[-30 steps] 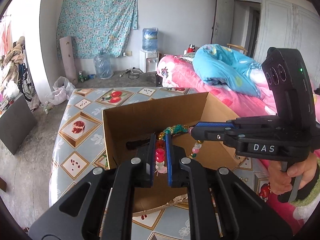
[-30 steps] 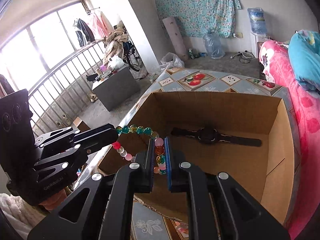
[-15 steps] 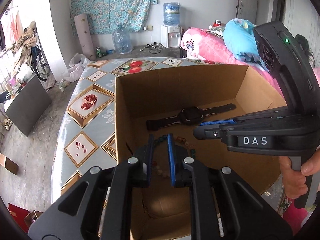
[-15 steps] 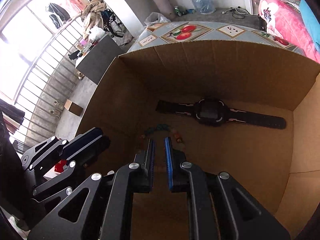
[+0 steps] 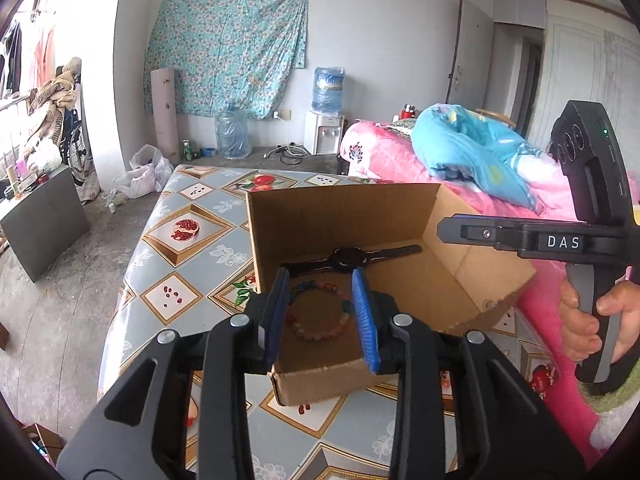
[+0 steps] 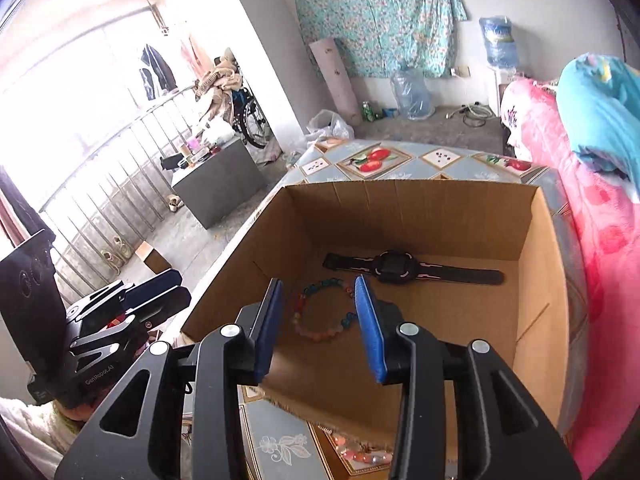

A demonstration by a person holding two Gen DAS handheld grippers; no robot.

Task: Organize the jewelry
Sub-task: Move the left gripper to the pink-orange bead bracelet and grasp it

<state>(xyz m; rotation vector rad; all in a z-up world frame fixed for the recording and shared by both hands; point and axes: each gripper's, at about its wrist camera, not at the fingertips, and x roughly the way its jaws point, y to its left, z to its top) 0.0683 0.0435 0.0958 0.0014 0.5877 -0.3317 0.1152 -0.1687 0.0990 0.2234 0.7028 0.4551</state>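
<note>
A multicoloured bead bracelet (image 5: 316, 334) (image 6: 320, 334) lies loose as a ring on the floor of the open cardboard box (image 5: 340, 216) (image 6: 540, 300). Behind it lies a black wristwatch (image 5: 350, 257) (image 6: 394, 266), stretched flat. My left gripper (image 5: 320, 276) hangs above the box's near edge, its jaws opening with nothing between them. My right gripper (image 6: 318, 282) is over the box's near side, jaws also opening and empty. In each wrist view the bracelet shows through the gap, well below the pads. The right gripper (image 5: 452, 230) reaches in over the box's right wall, and the left gripper (image 6: 160, 296) is outside the box's left wall.
The box stands on a table with a fruit-patterned cloth (image 5: 180, 264). Another string of pink beads (image 6: 360, 456) lies on the cloth before the box. A bed with pink and blue bedding (image 5: 460, 152) is close on the right. A hand (image 5: 592, 320) grips the right gripper's handle.
A second ago both grippers held the bracelet stretched between them above the box. They dipped into the box, let go and drew back. The bracelet now lies on the box floor, both jaws open.
</note>
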